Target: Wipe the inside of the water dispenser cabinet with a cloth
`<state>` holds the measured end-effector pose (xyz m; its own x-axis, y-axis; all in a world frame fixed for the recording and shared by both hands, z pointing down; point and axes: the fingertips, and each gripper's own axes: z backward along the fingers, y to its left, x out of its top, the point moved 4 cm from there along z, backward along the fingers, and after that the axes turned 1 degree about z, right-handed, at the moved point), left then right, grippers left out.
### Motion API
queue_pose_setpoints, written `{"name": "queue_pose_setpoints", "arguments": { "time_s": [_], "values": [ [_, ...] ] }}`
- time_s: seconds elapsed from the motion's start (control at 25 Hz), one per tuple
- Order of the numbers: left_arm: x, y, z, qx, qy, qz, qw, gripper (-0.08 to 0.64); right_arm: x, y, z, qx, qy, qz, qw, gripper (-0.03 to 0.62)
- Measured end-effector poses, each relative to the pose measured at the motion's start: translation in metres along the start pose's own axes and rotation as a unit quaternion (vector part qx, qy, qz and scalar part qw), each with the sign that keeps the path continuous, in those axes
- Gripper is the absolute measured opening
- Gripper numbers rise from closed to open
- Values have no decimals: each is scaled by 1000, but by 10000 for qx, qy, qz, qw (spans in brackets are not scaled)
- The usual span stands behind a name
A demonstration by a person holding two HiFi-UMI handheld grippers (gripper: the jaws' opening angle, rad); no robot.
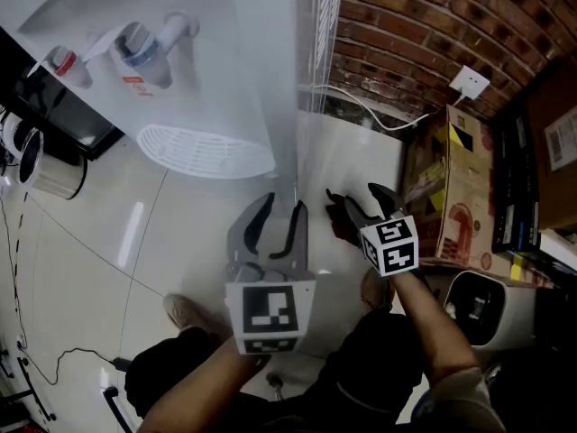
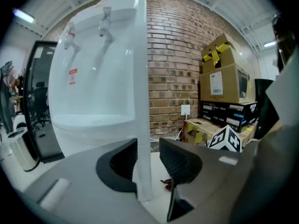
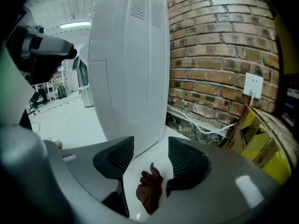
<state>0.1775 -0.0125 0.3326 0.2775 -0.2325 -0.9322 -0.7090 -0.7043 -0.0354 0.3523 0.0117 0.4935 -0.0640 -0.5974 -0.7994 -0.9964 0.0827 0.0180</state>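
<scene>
Wide open and empty, right claw (image 3: 150,156) just above cloth (image 3: 149,192) on floor (image 3: 74,120); left claw (image 2: 148,160) partly open astride panel (image 2: 142,125) edge, unclamped.

Pale, glossy floor (image 1: 108,242) all the way across. The white water dispenser (image 1: 180,88) stands right on it, and there's a dark red cloth (image 3: 149,192) lying crumpled on the tiles near its side corner, not touching it. Over by the brick wall (image 1: 415,25), cardboard boxes (image 1: 451,188) sit on the floor, with a white cable (image 1: 379,115) along the wall's foot. Far left, a metal bin (image 1: 50,174) and a thin black cord (image 1: 54,359).
</scene>
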Motion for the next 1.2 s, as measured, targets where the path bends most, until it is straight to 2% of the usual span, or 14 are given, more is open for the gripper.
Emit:
{"name": "queue_pose_setpoints", "arguments": {
  "time_s": [0.2, 0.32, 0.52, 0.72, 0.8, 0.96, 1.08, 1.2],
  "values": [
    [-57, -3, -25, 159, 658, 184, 9975, 123, -49, -2, -37, 208, 659, 287, 9972, 265],
    [-78, -11, -34, 146, 940, 306, 9950, 123, -81, -8, -57, 278, 1078, 322, 9933, 279],
    [-86, -27, -40, 55, 1103, 336, 9933, 124, -132, -6, -94, 518, 1766, 452, 9819, 310],
    [-87, -25, -36, 227, 1179, 59, 9927, 132, -168, -4, -121, 558, 2248, 615, 9709, 309],
    [-90, -22, -34, 298, 1229, 63, 9919, 132, -182, -5, -127, 532, 2484, 638, 9651, 277],
    [-89, -18, -35, 373, 1225, 260, 9914, 132, -193, -2, -127, 693, 2674, 461, 9600, 125],
    [-78, -14, -33, 459, 1078, 368, 9924, 132, -183, -3, -116, 701, 2645, 390, 9610, 97],
    [-69, -9, -22, 580, 983, 400, 9927, 132, -157, -5, -89, 570, 2239, 15, 9729, 94]
  ]
}}
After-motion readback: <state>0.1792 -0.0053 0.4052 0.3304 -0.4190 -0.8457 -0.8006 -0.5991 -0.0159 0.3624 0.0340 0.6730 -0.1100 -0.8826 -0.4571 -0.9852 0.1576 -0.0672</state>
